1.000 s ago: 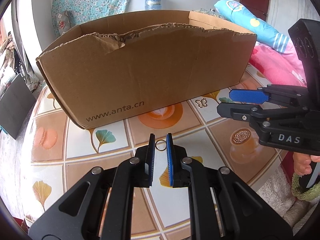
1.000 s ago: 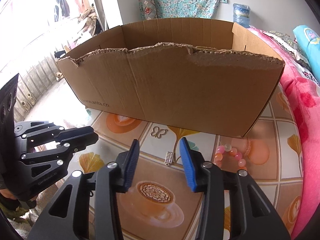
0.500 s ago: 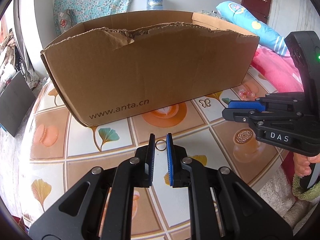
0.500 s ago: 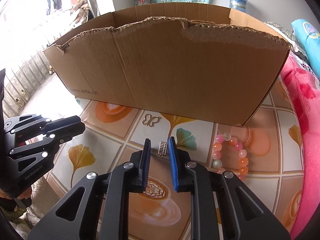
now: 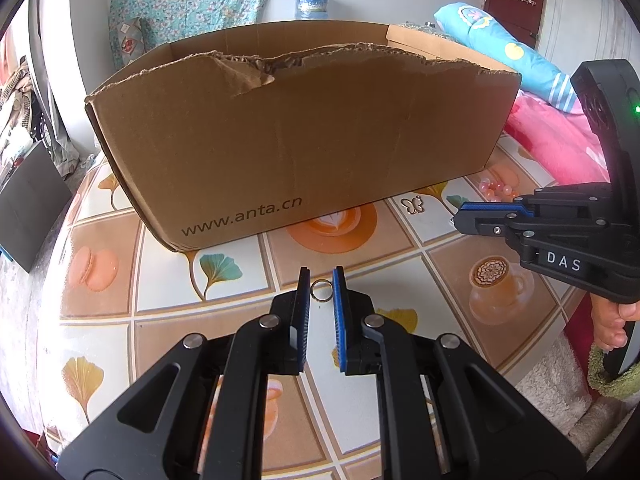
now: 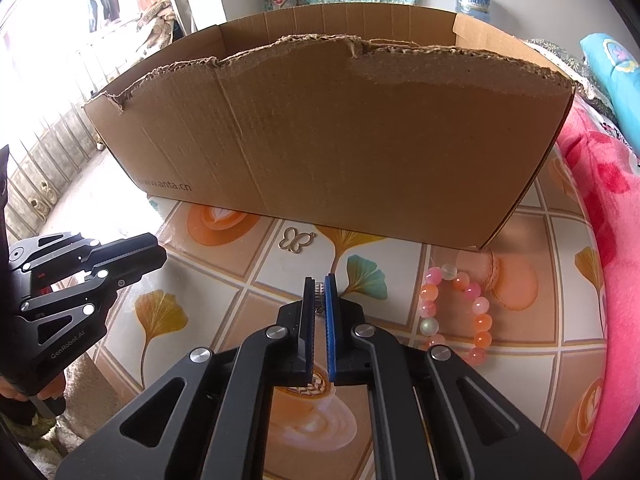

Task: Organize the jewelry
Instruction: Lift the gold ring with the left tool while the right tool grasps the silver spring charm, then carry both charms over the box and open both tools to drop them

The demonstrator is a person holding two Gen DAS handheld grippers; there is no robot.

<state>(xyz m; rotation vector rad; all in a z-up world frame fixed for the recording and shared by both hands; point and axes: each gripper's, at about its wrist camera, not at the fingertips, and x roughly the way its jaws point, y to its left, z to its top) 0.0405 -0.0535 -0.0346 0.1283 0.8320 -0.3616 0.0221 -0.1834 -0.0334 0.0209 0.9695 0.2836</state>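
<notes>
A small gold ring (image 5: pixel 321 291) sits between the fingertips of my left gripper (image 5: pixel 321 286), whose jaws are closed on it just above the table. My right gripper (image 6: pixel 319 286) is shut on a small silver clip (image 6: pixel 319 289); it also shows in the left wrist view (image 5: pixel 466 218). A big open cardboard box (image 5: pixel 304 136) marked www.anta.cn stands behind both, also in the right wrist view (image 6: pixel 340 136). A gold butterfly pendant (image 6: pixel 295 239) and a pink-orange bead bracelet (image 6: pixel 456 312) lie on the table in front of the box.
The table (image 5: pixel 168 280) has a patterned tile cover with leaves and coffee cups. A pink blanket (image 6: pixel 612 208) borders its right edge. A blue pillow (image 5: pixel 504 50) and a water jug (image 5: pixel 312 4) lie behind the box.
My right gripper moved forward to the silver clip and closed its jaws on it. My left gripper stayed closed on the ring and rose slightly.
</notes>
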